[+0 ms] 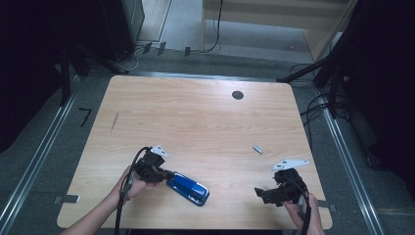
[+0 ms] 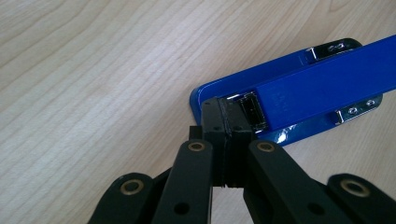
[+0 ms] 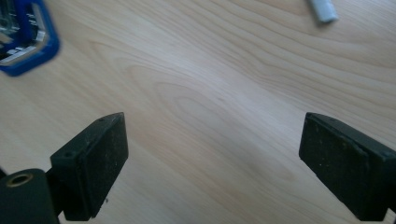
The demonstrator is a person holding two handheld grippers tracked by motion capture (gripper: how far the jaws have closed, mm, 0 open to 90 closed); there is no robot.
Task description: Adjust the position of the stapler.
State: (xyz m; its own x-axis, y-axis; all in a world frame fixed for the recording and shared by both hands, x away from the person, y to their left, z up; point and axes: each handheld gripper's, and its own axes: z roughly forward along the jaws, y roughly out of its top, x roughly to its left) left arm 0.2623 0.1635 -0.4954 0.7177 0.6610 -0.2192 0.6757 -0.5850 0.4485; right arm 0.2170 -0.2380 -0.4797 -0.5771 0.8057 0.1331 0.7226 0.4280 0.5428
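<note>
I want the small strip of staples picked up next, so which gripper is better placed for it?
Probably the right gripper: its jaws stand open, with the staple strip nearer. The left gripper is shut against the blue stapler.

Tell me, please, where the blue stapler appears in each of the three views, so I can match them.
High view: blue stapler lies low, left of centre, at the left gripper.
Left gripper view: right of centre, its near end at the shut jaw tips.
Right gripper view: upper left corner, cut off by the edge.
Shared landmark: the pale wooden table.
</note>
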